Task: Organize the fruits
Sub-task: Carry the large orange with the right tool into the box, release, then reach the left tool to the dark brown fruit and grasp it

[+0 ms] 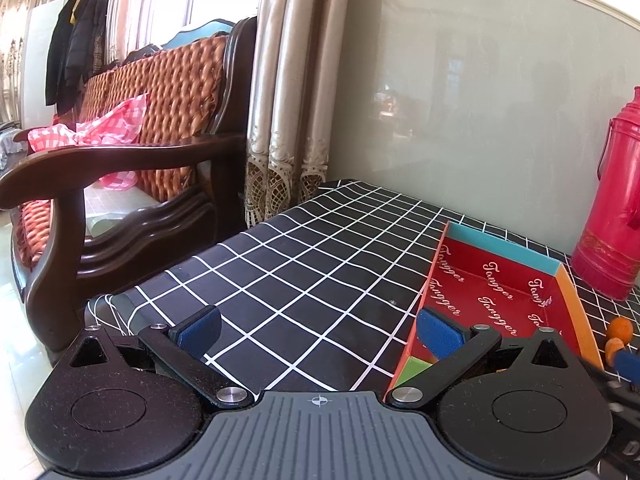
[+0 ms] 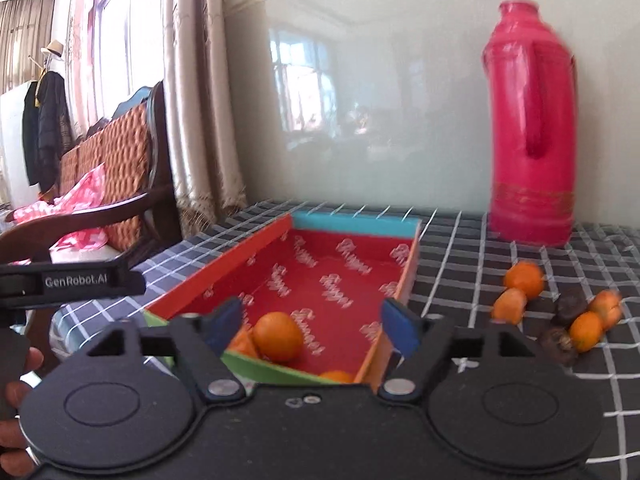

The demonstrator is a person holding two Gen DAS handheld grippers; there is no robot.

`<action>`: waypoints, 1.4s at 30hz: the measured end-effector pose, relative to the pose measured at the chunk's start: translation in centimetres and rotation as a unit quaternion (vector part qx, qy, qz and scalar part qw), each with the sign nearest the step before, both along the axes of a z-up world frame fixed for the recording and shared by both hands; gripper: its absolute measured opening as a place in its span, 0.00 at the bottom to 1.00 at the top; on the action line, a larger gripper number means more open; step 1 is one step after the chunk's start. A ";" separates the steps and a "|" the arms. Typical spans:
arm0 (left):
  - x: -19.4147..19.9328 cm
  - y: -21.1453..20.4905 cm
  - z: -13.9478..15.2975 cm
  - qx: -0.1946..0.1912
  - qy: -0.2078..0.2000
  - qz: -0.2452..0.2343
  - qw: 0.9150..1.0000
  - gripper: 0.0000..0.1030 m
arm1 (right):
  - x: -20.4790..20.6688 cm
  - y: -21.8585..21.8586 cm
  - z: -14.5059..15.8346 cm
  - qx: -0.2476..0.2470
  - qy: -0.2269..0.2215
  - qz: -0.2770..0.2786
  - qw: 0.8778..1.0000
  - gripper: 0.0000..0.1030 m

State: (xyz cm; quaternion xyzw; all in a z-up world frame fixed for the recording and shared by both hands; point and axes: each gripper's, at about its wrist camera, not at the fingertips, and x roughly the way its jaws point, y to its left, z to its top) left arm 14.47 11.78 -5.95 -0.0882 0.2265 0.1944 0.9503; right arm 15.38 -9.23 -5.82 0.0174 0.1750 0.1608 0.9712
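A shallow red box [image 2: 340,280] with coloured rims lies on the black checked table; it also shows in the left wrist view [image 1: 496,292]. An orange [image 2: 278,336] and other orange fruit [image 2: 338,376] lie at its near end. My right gripper [image 2: 312,322] is open and empty just above that near end. Several oranges [image 2: 524,278] and dark fruits [image 2: 570,308] lie on the cloth right of the box. My left gripper [image 1: 318,332] is open and empty over the cloth, left of the box. Two oranges [image 1: 620,330] show at its right edge.
A tall red thermos [image 2: 530,128] stands at the back right against the wall; it also shows in the left wrist view [image 1: 612,204]. A wooden sofa [image 1: 132,152] stands beyond the table's left edge. A hand [image 2: 16,396] holds the left gripper's body [image 2: 72,280] at far left.
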 end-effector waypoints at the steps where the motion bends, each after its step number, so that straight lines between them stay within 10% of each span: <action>1: 0.0 0.0 0.0 0.000 0.000 0.000 1.000 1.00 | 0.0 -0.2 0.2 0.002 -0.005 -0.005 1.000 0.73; 18: 0.1 -2.4 0.2 0.019 -0.008 -0.026 0.999 1.00 | -0.5 -8.2 0.7 -0.014 -0.019 -0.264 0.964 0.94; 30: -0.5 -11.1 1.2 0.074 -0.063 -0.162 0.982 1.00 | -2.0 -15.8 -0.4 -0.075 -0.006 -0.505 0.860 0.94; 42: 1.1 -21.7 -0.4 0.101 -0.038 -0.317 0.942 1.00 | -4.5 -21.4 -1.1 -0.071 0.010 -0.584 0.808 0.94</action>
